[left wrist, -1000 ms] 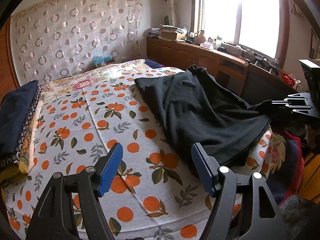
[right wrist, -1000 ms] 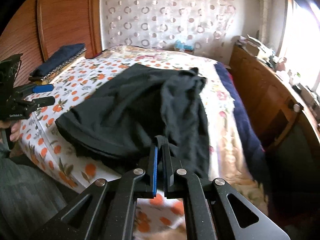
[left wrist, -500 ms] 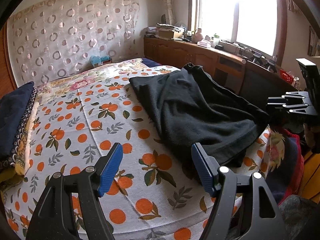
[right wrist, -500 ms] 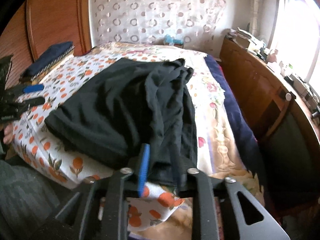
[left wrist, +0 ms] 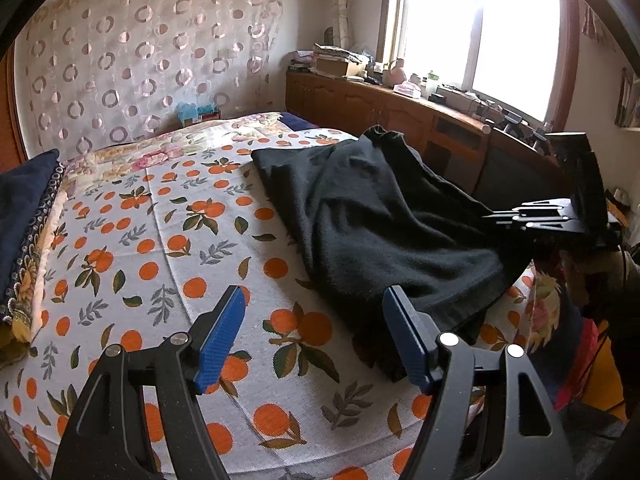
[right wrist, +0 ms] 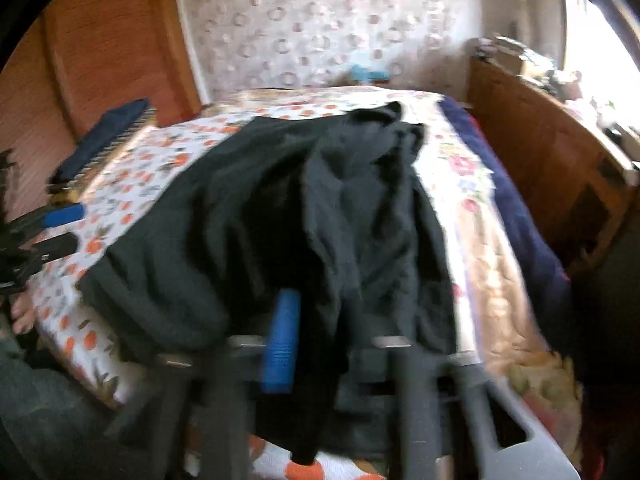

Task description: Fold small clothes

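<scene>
While the black garment (left wrist: 384, 224) lies lengthwise on the bed (left wrist: 160, 248), my right gripper (right wrist: 320, 344), blurred, seems to be closing on its near hem; my left gripper (left wrist: 316, 340) hangs open and empty beside it.

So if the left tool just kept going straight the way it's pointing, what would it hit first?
Most likely the orange-print bedspread: the open left tool angles down at bare cover. The black garment lies just right of that line, near the right-hand finger, so depth leaves some doubt.
</scene>
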The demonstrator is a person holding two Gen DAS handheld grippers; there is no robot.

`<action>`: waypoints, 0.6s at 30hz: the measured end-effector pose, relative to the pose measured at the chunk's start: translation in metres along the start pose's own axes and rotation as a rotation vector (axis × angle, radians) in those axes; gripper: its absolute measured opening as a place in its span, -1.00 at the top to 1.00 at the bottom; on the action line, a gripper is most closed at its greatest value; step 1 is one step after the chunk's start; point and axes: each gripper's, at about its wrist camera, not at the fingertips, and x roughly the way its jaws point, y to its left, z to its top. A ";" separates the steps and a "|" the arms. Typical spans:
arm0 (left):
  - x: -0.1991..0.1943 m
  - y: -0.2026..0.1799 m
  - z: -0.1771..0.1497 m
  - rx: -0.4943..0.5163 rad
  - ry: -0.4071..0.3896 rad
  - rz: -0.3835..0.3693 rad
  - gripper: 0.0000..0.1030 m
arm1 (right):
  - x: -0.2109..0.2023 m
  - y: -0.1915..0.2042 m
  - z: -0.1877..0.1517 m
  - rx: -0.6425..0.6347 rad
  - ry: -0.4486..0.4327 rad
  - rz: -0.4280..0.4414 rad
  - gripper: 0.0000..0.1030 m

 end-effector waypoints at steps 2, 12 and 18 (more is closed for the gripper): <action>0.001 -0.002 0.000 0.008 0.001 0.001 -0.42 | -0.007 -0.004 -0.003 0.000 -0.021 0.009 0.91; 0.008 -0.007 0.002 0.017 0.016 0.004 -0.42 | -0.032 -0.027 -0.027 0.067 -0.006 -0.118 0.93; 0.014 0.000 0.026 0.033 0.004 0.016 -0.42 | -0.034 -0.019 0.000 0.033 -0.036 -0.160 0.57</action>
